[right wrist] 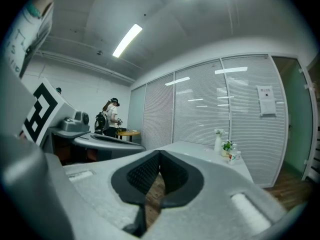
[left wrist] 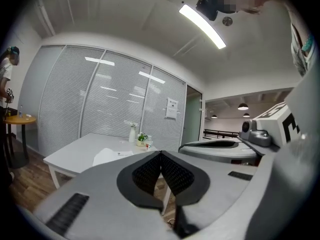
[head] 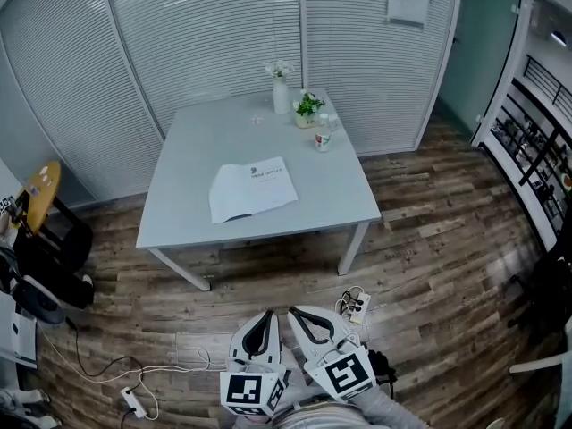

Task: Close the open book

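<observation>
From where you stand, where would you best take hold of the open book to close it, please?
Probably the outer edge of the left-hand page of the book, approached from the near side of the table. The book lies open and flat, so only a thin free edge offers a pinch, and that page lies nearest the table's front edge.

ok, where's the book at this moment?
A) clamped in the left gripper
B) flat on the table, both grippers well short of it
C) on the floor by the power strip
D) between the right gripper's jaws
B: the book lies flat on the table, while the left gripper and right gripper are over the floor short of the table, jaws together and empty.
</observation>
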The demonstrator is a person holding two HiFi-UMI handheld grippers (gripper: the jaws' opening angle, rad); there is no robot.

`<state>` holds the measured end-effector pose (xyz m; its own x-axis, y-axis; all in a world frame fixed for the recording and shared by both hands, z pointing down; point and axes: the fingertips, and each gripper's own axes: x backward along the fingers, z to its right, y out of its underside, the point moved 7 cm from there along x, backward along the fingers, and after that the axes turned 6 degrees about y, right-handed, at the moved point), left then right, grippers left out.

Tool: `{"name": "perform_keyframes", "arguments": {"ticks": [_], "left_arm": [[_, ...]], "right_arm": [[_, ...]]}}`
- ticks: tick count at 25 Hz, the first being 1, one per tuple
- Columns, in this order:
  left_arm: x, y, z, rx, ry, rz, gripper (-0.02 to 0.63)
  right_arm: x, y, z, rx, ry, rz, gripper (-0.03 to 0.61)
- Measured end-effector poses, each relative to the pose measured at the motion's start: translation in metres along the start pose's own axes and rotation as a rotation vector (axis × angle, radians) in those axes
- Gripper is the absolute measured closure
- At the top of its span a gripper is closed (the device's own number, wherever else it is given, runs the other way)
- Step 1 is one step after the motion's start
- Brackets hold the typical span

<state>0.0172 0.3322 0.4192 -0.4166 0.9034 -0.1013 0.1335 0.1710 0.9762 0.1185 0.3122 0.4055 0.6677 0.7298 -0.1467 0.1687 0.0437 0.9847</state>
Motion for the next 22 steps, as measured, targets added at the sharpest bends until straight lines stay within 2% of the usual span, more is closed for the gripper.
{"name": "perform_keyframes", "arguments": {"ticks": [9, 22], "left_arm": [[-0.083, -0.032, -0.086, -0.01, 0.065, 0.012, 0.615], [-0.137, -0.051, -0.178, -0.017, 0.153, -0.011, 0.615]], "right_arm": [[-0.11, -0.016, 0.036, 0.015, 0.042, -0.01, 0.577], [-0.218, -0.031, 0.046, -0.004, 0.114, -0.01, 0.577]]}}
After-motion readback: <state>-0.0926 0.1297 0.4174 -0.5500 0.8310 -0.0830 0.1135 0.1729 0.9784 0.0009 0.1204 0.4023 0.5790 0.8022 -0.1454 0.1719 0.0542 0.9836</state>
